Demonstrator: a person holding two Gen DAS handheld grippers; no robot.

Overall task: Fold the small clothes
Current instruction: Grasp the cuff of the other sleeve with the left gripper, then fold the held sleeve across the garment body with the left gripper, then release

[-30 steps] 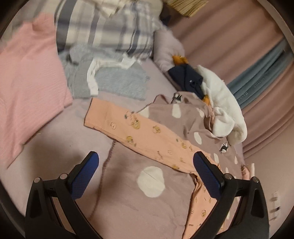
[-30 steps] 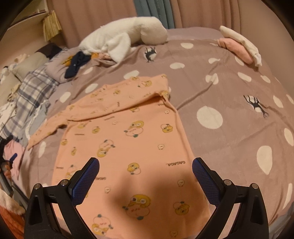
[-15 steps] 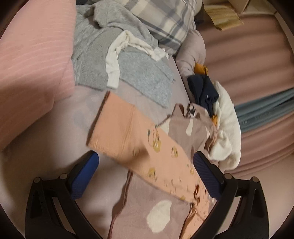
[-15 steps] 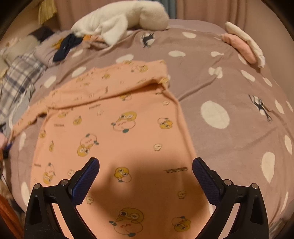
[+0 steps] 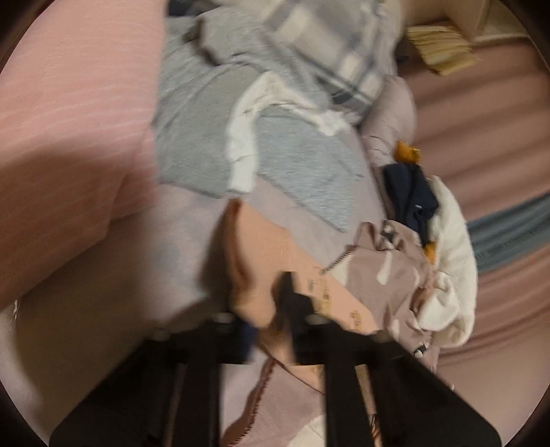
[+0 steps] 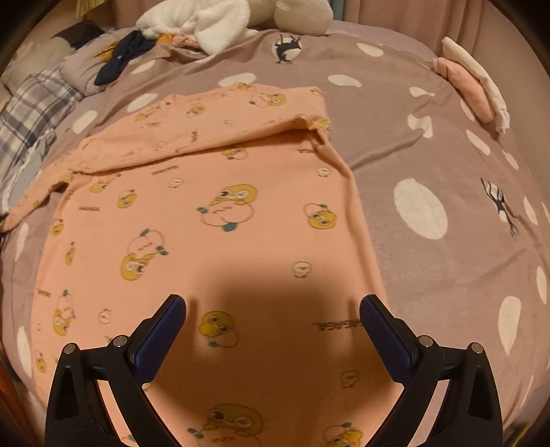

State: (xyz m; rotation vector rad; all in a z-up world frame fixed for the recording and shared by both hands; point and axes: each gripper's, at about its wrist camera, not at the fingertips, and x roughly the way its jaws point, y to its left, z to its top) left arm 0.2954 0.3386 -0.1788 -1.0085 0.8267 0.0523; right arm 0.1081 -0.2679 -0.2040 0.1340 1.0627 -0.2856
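Observation:
A peach long-sleeved top point(image 6: 213, 213) printed with yellow cartoon faces lies spread on the mauve dotted bedcover point(image 6: 429, 172), one sleeve folded across its upper part. In the blurred left wrist view, my left gripper point(image 5: 271, 309) is shut on the cuff end of the peach sleeve point(image 5: 254, 261), with the fabric bunched between the fingers. My right gripper point(image 6: 273, 309) hovers open over the lower body of the top, casting a shadow on it, with nothing between its blue pads point(image 6: 161, 337).
A grey garment with white trim point(image 5: 285, 161), a pink striped cloth point(image 5: 68, 137) and a plaid cloth point(image 5: 337, 51) lie beyond the sleeve. A white plush point(image 6: 223, 20) and a navy item point(image 6: 117, 62) sit at the bed's far side. Folded pink and white clothes point(image 6: 474, 93) rest far right.
My left gripper dropped onto the sleeve's end and went from wide open to shut on it. My right gripper sank closer to the top, still open.

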